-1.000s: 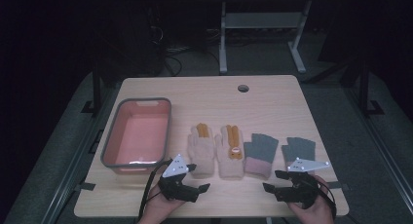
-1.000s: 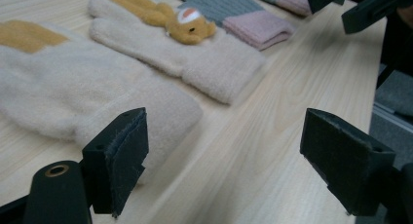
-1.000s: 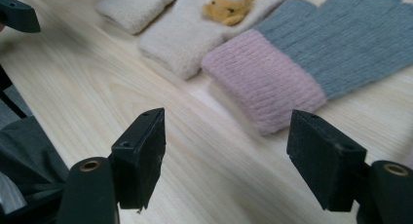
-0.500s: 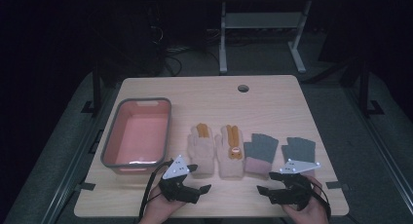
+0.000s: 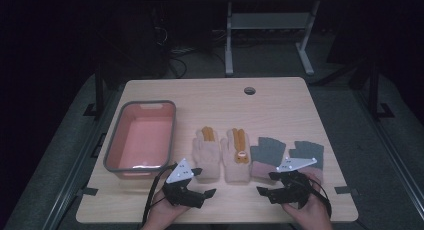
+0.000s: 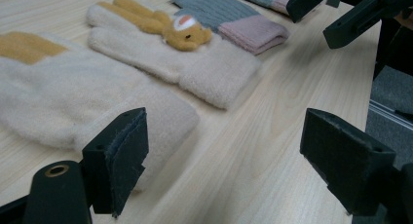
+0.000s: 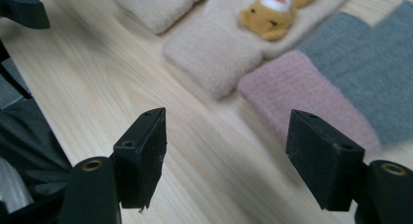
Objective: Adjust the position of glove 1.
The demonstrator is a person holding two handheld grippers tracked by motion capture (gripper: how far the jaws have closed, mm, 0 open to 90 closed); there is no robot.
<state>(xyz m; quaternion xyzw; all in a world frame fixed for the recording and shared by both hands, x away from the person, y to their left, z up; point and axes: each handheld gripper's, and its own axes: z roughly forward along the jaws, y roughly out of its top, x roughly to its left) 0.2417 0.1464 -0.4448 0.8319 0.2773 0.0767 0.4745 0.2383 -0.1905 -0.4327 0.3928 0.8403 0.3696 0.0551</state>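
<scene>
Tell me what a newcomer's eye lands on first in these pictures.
Four gloves lie in a row near the table's front edge: two cream gloves, one with an orange bear on it, and two grey gloves with pink cuffs to their right. A pink bin with a grey rim sits at the left. The left gripper and right gripper, both open, point inward just in front of the gloves.

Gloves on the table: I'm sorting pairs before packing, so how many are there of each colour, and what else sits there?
Cream fleece gloves with orange trim: 2
Grey knitted gloves with pink cuffs: 2
Pink plastic tub with a grey rim: 1
Total: 5 things on the wooden table
</scene>
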